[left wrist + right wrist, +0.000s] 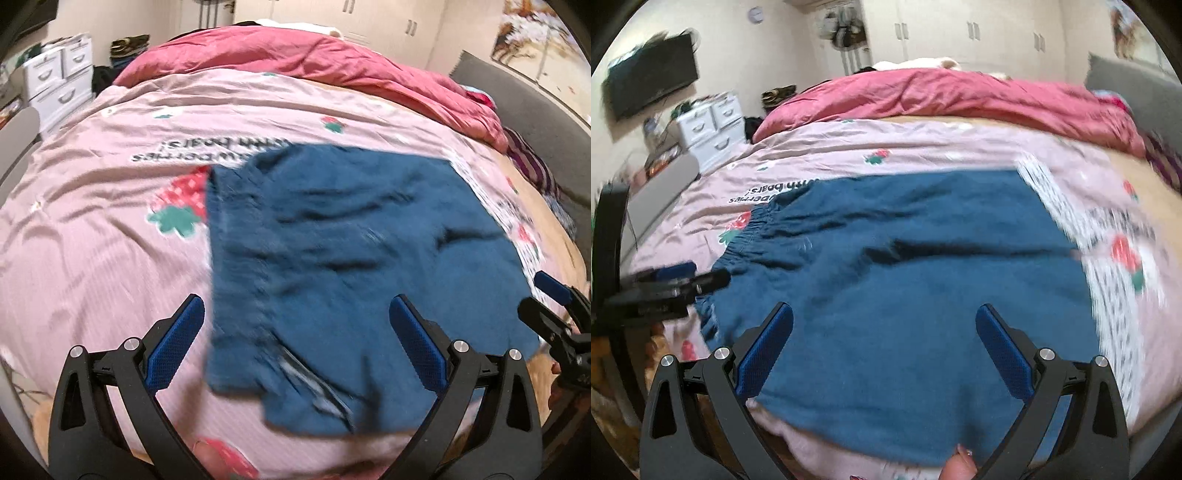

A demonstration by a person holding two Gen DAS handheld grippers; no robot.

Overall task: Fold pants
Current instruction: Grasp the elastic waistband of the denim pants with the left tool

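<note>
Here, blue pants [332,251] on pink quilt [92,229] printed upside down "with bears", left tool [295,321] and right tool [884,325] both spread, gripping nothing

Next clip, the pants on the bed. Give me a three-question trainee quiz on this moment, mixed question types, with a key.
1. True or false: the left gripper is shut on the pants.
2. Multiple choice: what do the pants lie on? A) a pink bedcover with a strawberry print B) a wooden table C) a grey carpet
3. Fill in: in the right wrist view, the gathered waistband is at the ___ end of the pants.

Key:
1. False. Both the left gripper and the right gripper are open, holding nothing.
2. A, the bedcover.
3. Left.
</note>
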